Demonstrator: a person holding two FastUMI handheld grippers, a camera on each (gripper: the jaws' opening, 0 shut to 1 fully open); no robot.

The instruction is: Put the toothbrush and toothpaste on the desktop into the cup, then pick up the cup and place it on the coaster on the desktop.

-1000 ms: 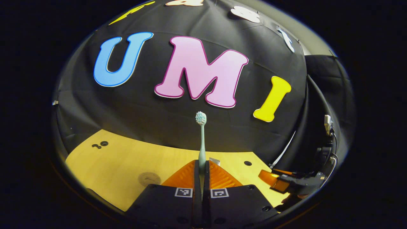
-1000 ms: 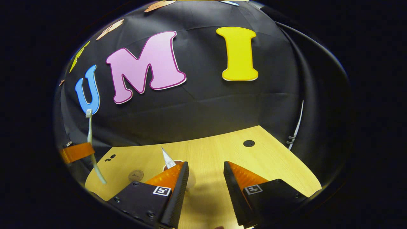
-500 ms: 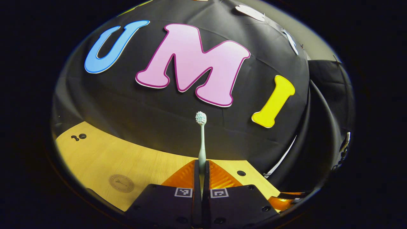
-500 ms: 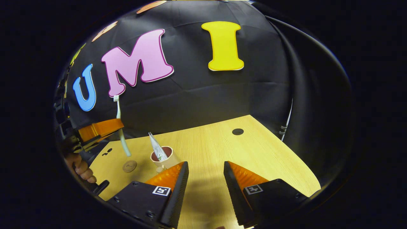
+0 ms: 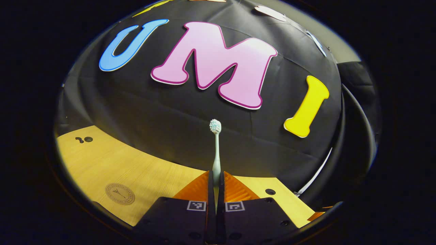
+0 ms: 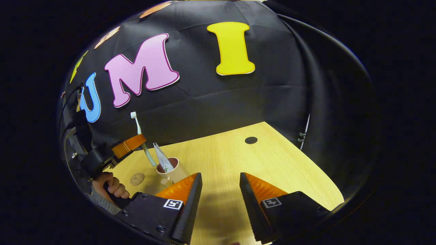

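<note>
Left gripper view: left gripper (image 5: 215, 185) clamped on upright toothbrush (image 5: 216, 149); coaster (image 5: 119, 193) on desktop (image 5: 102, 163). Right gripper view: right gripper (image 6: 219, 190) spread apart, holding nothing; toothbrush beside cup (image 6: 172, 172) containing toothpaste (image 6: 160, 158).

Dim booth, sharp focus, fisheye-bent edges.

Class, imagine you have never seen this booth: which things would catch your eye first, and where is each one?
First, the toothbrush standing upright, bristles on top, pinched in the left claw above the wooden desktop. In the right gripper view, that brush hangs just beside the cup, which already holds the toothpaste. The round coaster lies on the desktop left of the cup, and the right claw stands open with nothing in it.
</note>
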